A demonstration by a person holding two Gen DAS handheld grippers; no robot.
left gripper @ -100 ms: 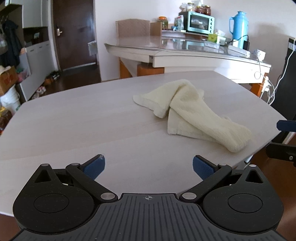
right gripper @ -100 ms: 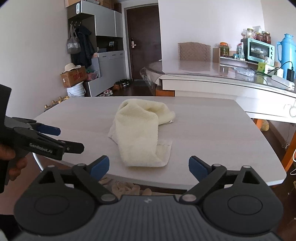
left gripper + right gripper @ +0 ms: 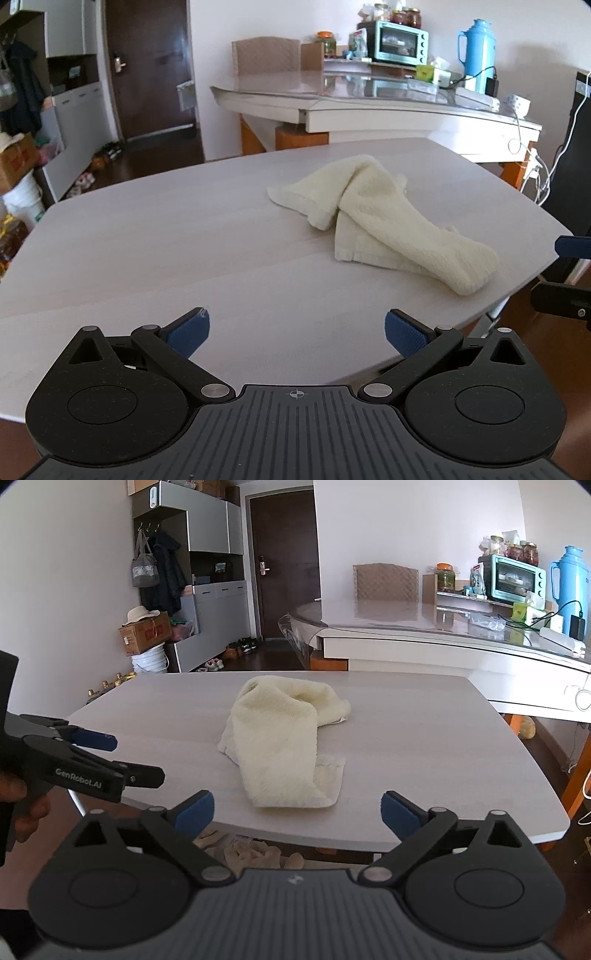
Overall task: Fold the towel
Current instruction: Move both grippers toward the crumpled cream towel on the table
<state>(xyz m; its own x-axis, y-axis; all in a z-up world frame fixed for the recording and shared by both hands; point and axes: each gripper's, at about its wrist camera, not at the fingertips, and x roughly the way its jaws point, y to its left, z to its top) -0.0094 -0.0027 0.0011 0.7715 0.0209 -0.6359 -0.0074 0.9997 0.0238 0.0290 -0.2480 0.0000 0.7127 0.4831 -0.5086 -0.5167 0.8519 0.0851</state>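
A cream towel (image 3: 384, 225) lies crumpled and loosely doubled over on a pale wooden table (image 3: 184, 258). It also shows in the right wrist view (image 3: 284, 746), near the table's front edge. My left gripper (image 3: 295, 332) is open and empty, over the table well short of the towel. My right gripper (image 3: 297, 810) is open and empty, at the table edge just in front of the towel's near end. The left gripper also shows at the left of the right wrist view (image 3: 99, 757), and the right gripper at the right edge of the left wrist view (image 3: 569, 273).
A white counter (image 3: 443, 642) stands behind the table with a teal toaster oven (image 3: 511, 578), a blue thermos (image 3: 569, 579), jars and cables. A chair (image 3: 386, 581) stands behind it. A cabinet, a box and shoes are by the door at left.
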